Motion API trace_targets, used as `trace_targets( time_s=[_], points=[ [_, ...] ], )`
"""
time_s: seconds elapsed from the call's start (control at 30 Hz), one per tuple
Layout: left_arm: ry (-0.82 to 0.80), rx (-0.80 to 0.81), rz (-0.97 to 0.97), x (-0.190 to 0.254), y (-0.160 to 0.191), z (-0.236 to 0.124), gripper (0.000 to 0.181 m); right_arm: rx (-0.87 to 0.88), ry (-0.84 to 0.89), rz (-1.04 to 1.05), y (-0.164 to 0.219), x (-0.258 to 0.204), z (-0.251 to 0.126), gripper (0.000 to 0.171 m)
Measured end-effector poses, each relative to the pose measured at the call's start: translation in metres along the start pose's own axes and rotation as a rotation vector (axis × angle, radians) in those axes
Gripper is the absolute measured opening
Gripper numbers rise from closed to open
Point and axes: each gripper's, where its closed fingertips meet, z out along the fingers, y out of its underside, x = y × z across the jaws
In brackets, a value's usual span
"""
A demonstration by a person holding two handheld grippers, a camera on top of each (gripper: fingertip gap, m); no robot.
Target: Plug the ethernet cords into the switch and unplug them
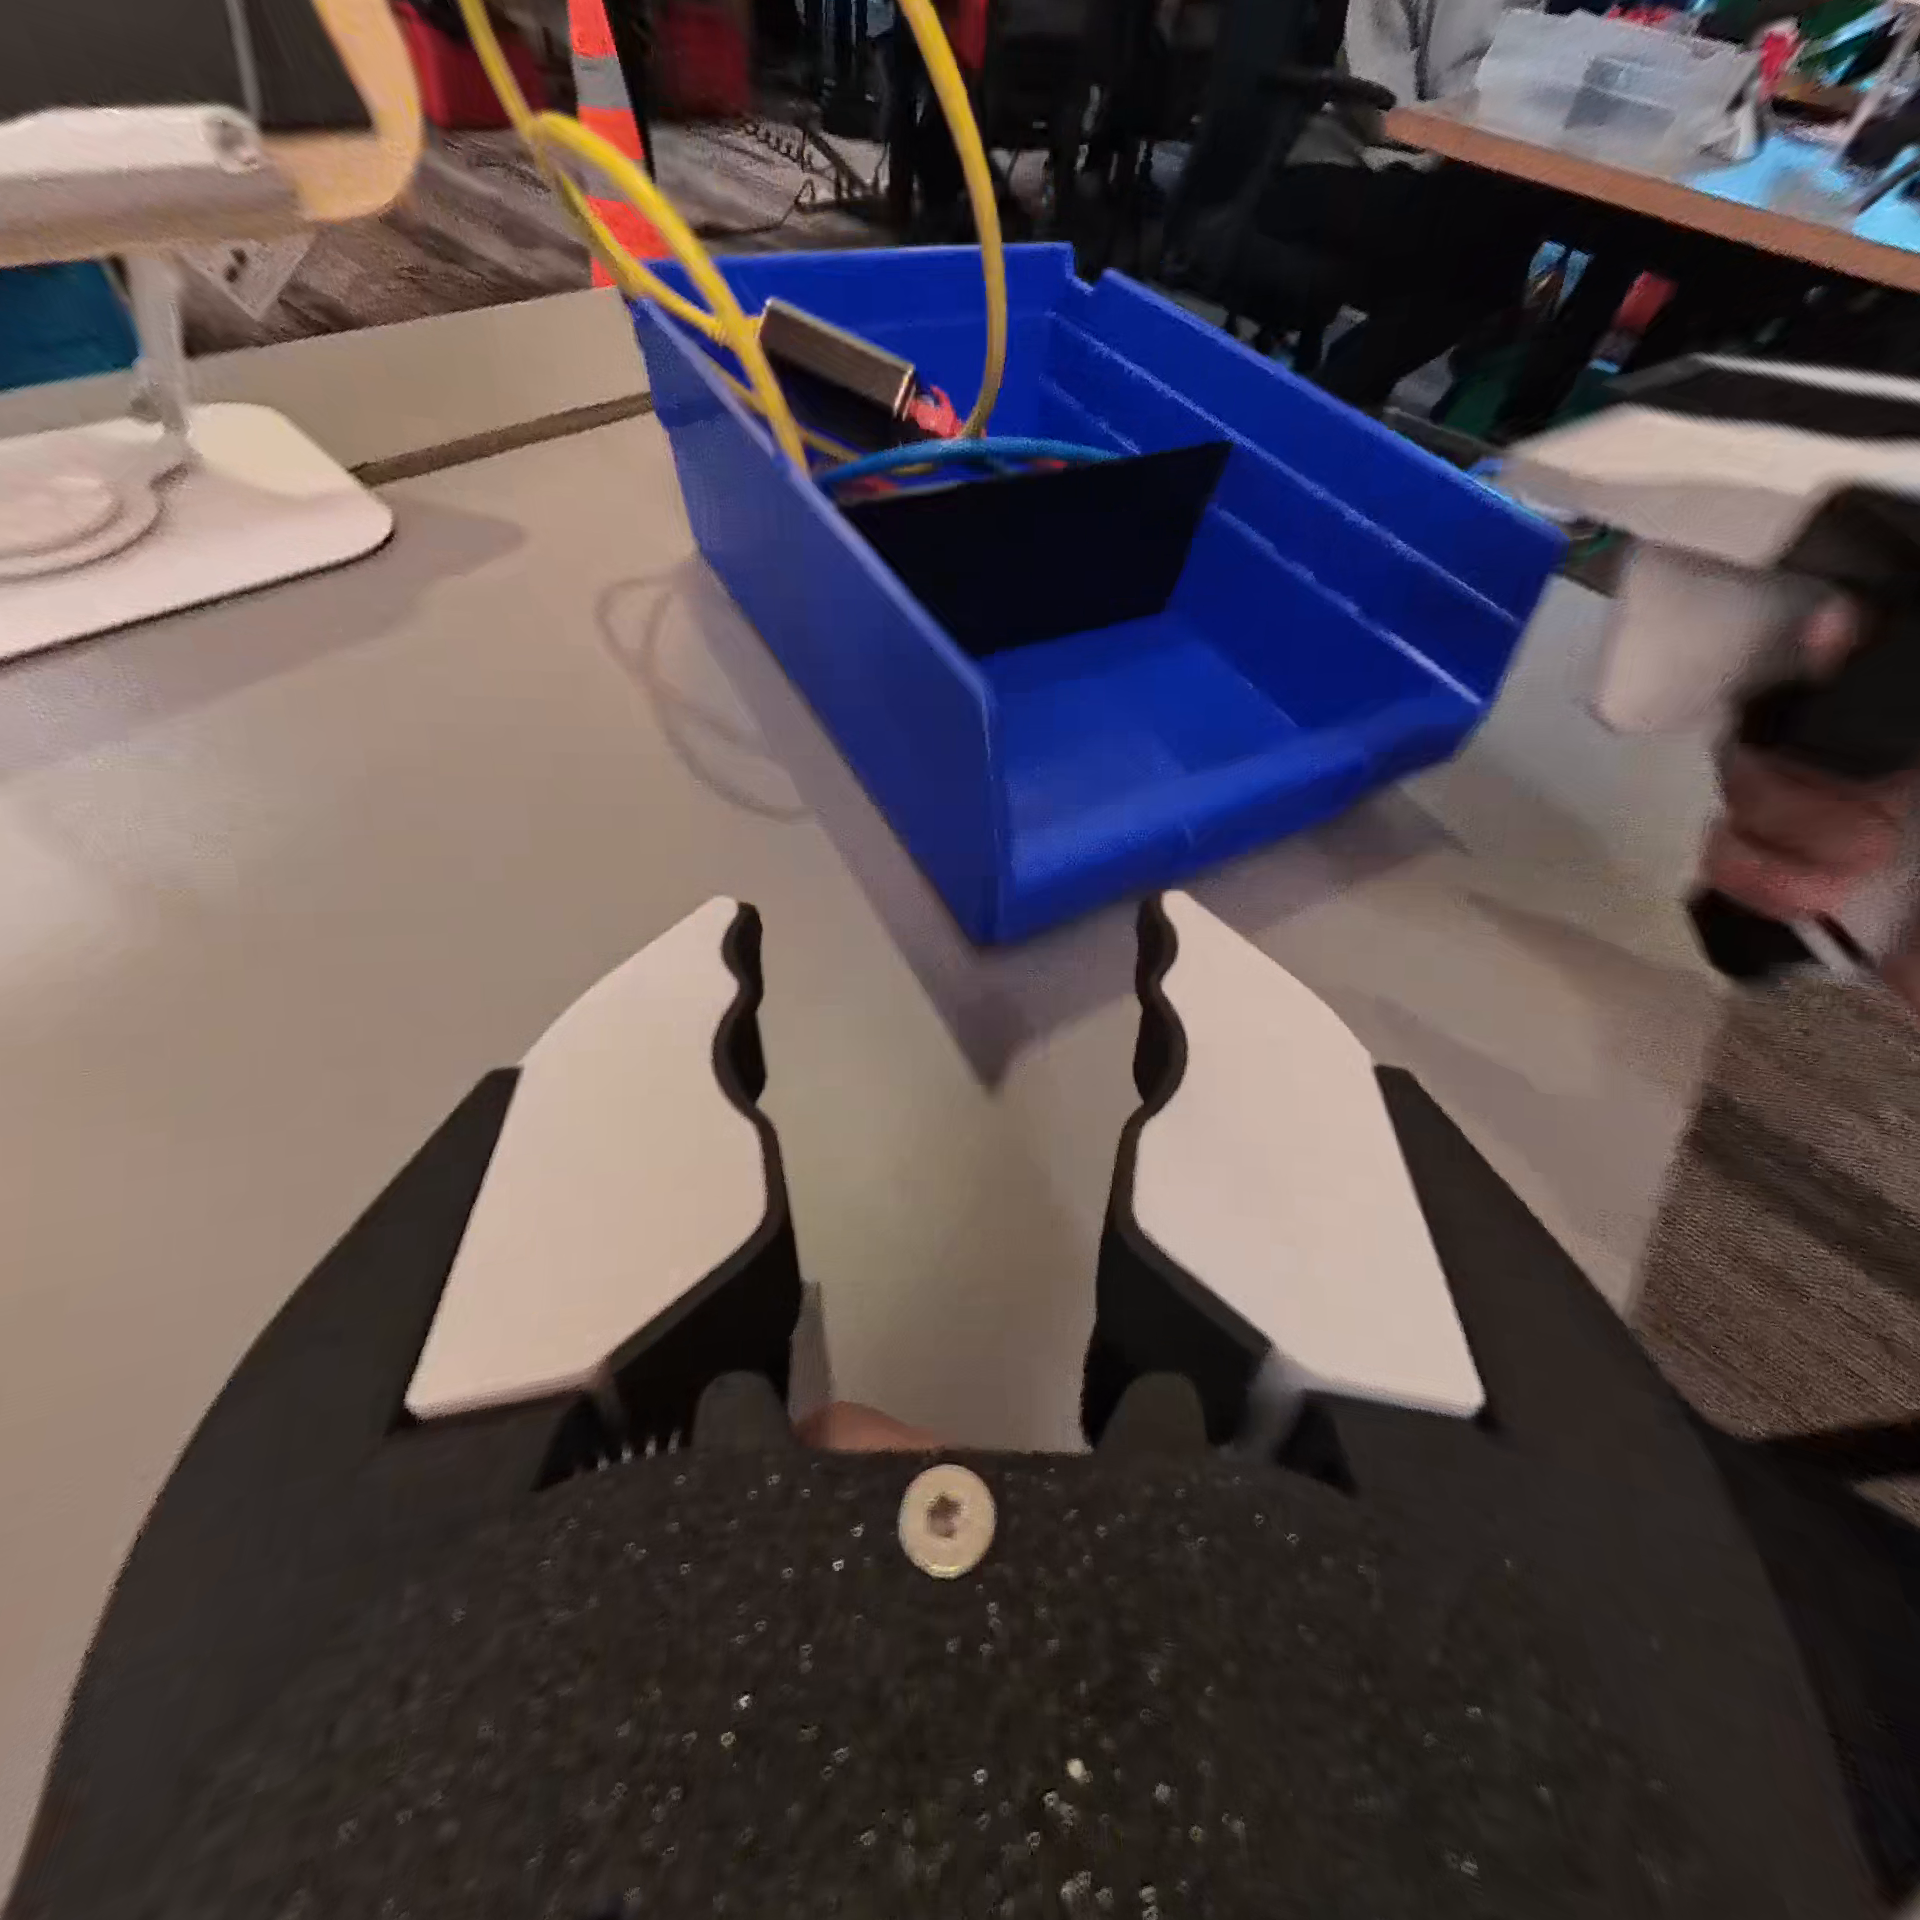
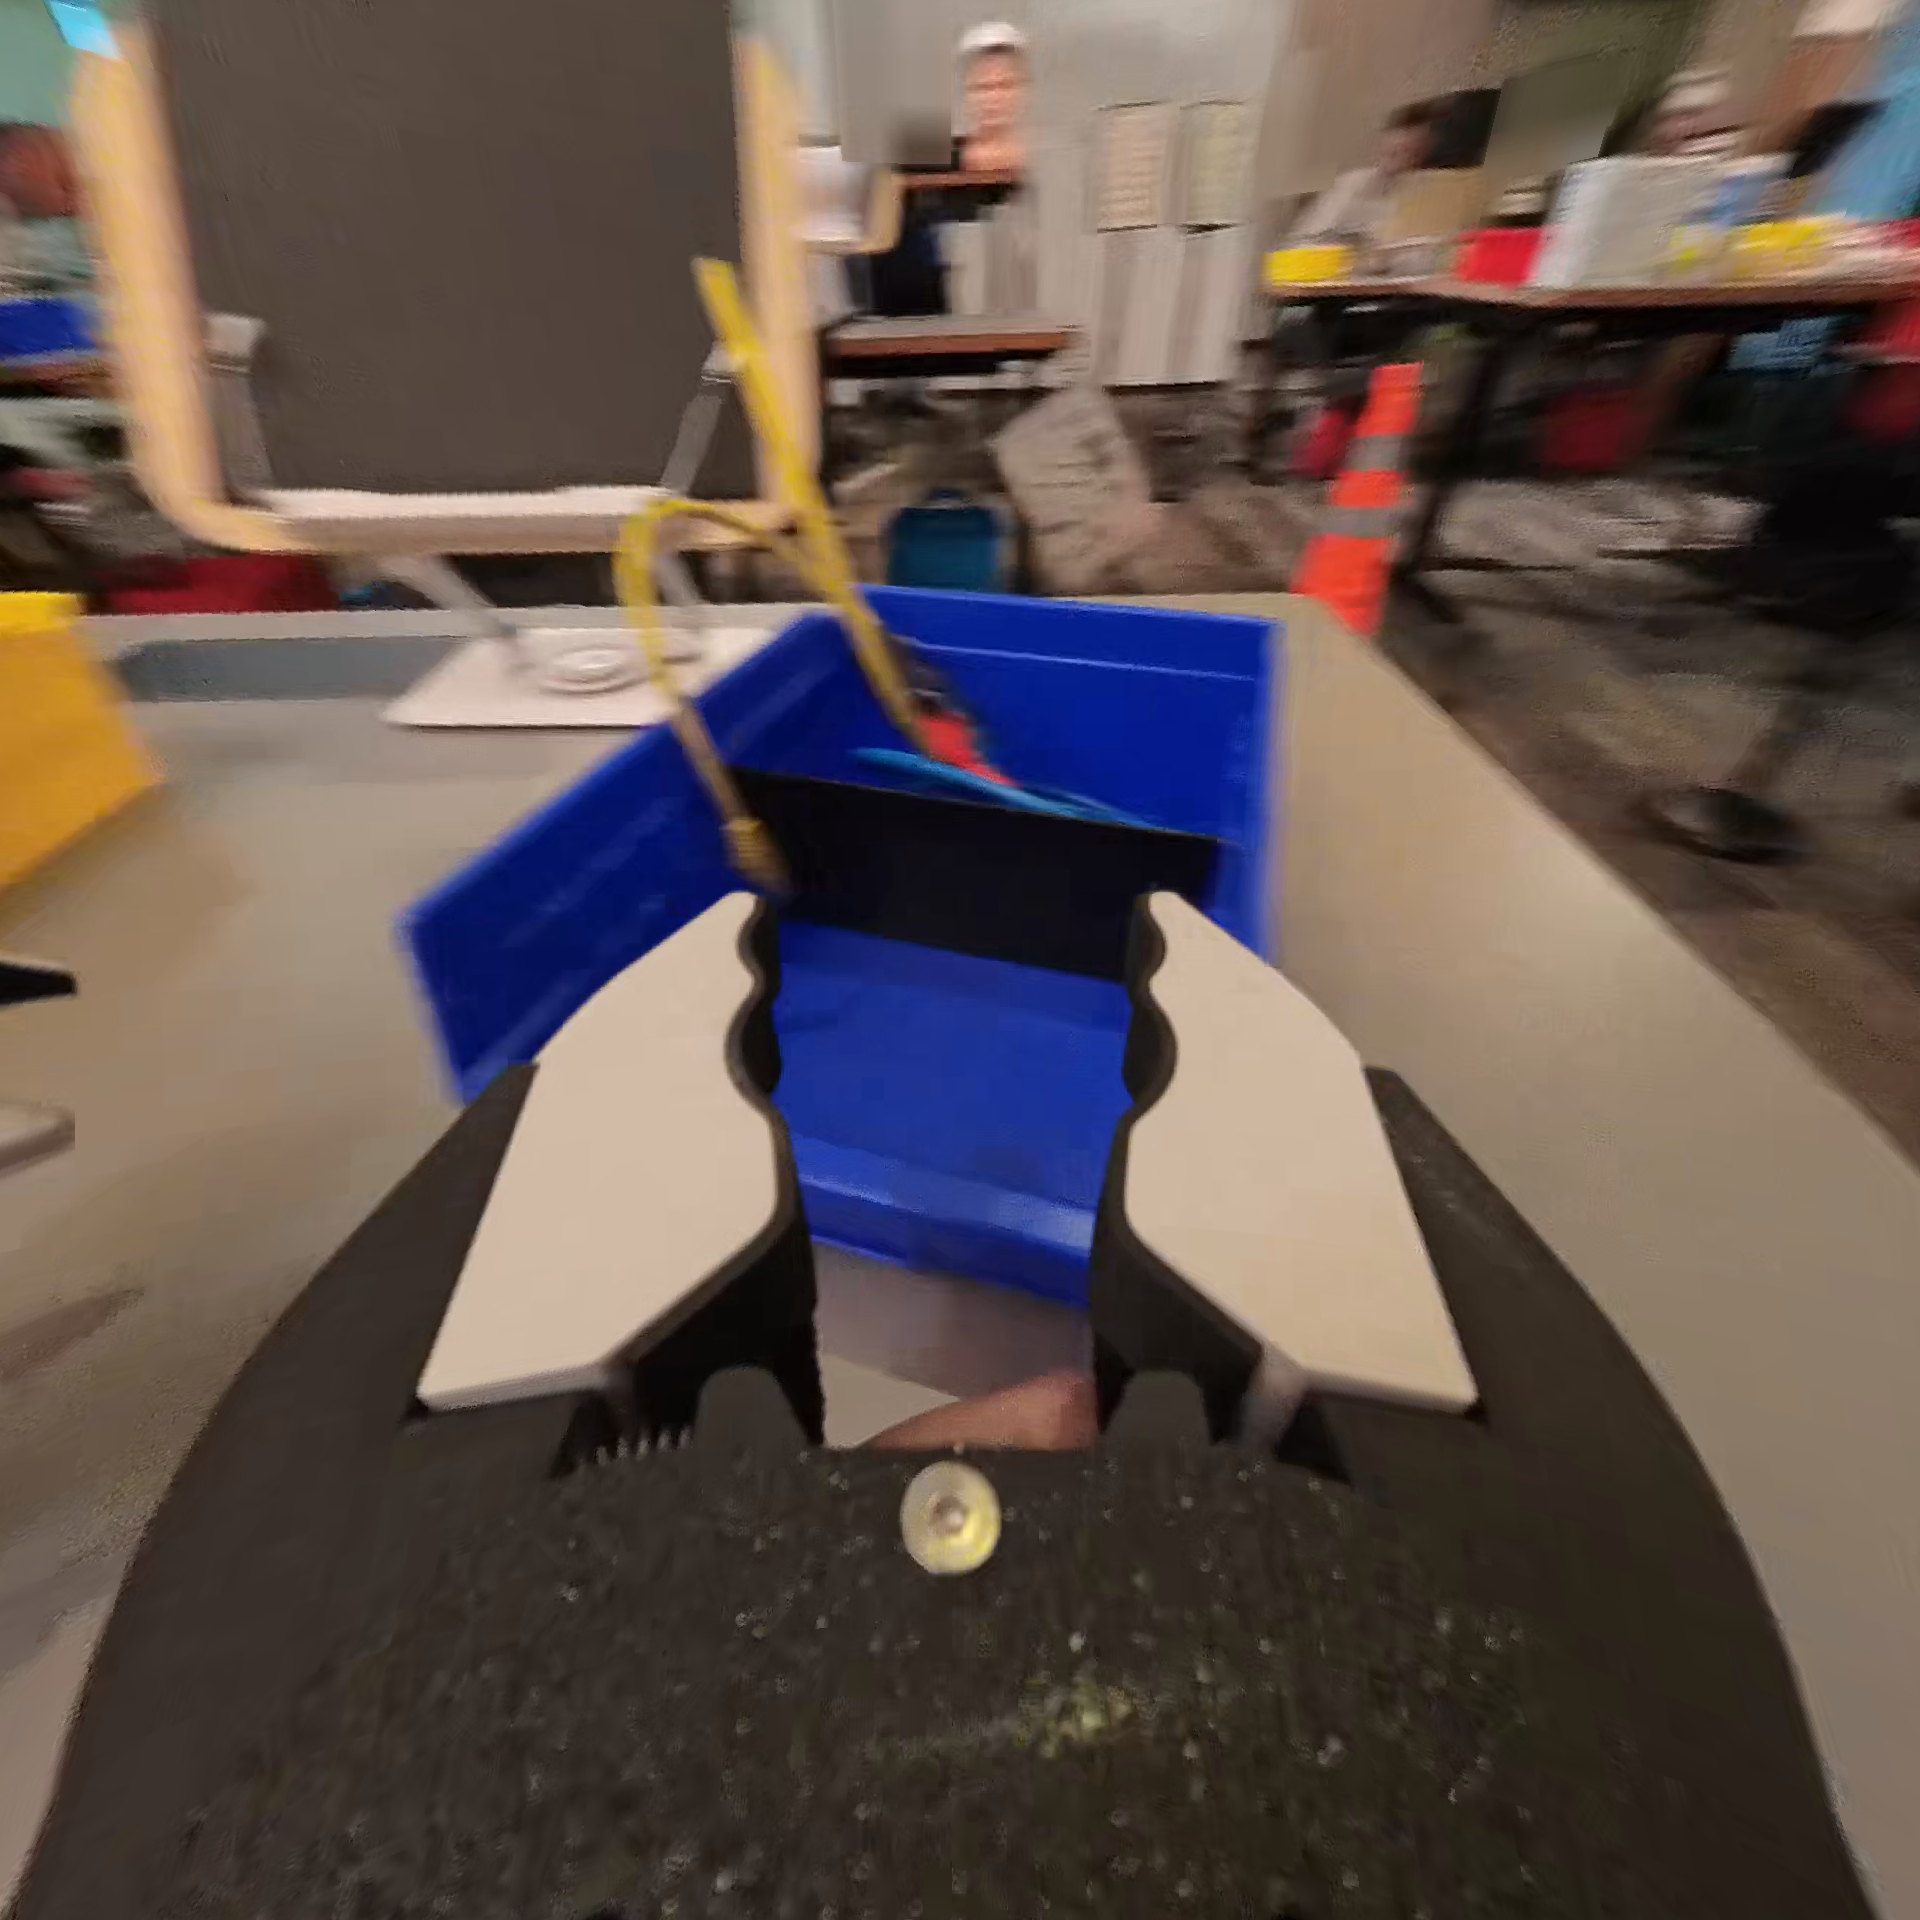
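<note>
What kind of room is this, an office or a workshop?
Probably a shared lab or workshop rather than a tidy office. Long tables in the background are piled with boxes and supplies, an orange traffic cone stands on the carpet, and a blue parts bin holding network cables sits on the grey worktable.

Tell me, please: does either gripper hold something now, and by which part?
Nothing is held. The left gripper and the right gripper both have open, empty jaws.

my left black-and-white two-finger gripper [image 1: 948, 914] hovers with its jaws spread wide, gripping nothing. my right black-and-white two-finger gripper [image 2: 951, 909] is likewise parted and empty; in the left wrist view it shows blurred at the right edge, in my hand [image 1: 1808, 831].
</note>
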Motion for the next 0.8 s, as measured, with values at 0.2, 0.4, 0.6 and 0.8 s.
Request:
trace_targets(
  time_s=[0.2,0.4,0.6,0.8],
  points=[
    [0.009,-0.19,-0.007,0.0,-0.003,0.106,0.051,-0.289,0.36,0.01,0.071,0.069,0.009,0.044],
    [-0.099,-0.236,-0.048,-0.014,0.002,0.115,0.016,-0.307,0.286,0.073,0.08,0.055,0.027,0.004],
    [-0.207,-0.145,-0.072,-0.047,0.006,0.057,0.006,-0.179,0.248,-0.007,0.048,-0.002,0.017,0.004],
    [-0.423,-0.174,-0.046,-0.121,0.018,-0.041,0.008,-0.233,0.016,-0.065,0.057,-0.114,0.049,0.005]
  ],
)
